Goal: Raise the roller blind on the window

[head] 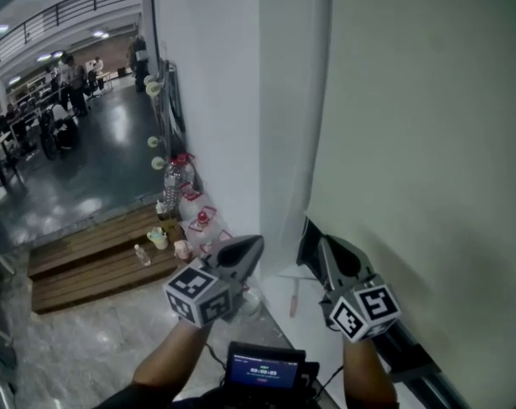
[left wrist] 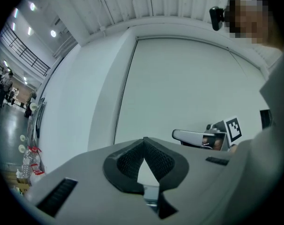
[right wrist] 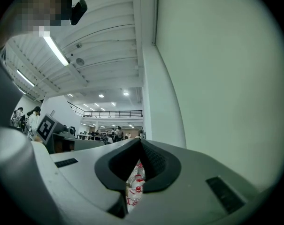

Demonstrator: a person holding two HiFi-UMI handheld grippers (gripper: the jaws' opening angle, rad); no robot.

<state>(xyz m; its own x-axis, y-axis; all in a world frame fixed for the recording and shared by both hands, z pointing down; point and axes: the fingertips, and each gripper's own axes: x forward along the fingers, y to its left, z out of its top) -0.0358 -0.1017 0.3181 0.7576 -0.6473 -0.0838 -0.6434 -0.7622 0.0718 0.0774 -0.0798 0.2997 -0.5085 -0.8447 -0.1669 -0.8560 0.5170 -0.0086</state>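
Note:
The roller blind (head: 428,126) hangs as a pale sheet over the window on the right, and its lower edge leaves a dark gap (head: 309,244) above the sill. My left gripper (head: 256,245) is shut and empty; it points at the white frame post just left of the blind. My right gripper (head: 323,245) is shut too, its tip close to the blind's lower left corner, with nothing between its jaws. The left gripper view has the blind (left wrist: 188,88) ahead and the right gripper (left wrist: 198,137) beside it. The blind (right wrist: 226,78) fills the right of the right gripper view. No pull cord shows.
A white wall (head: 215,100) stands left of the window. Water bottles and jugs (head: 179,186) stand at its foot beside a wooden step (head: 95,258). A small screen (head: 264,369) sits at the person's chest. Several people are far off in the hall at the left.

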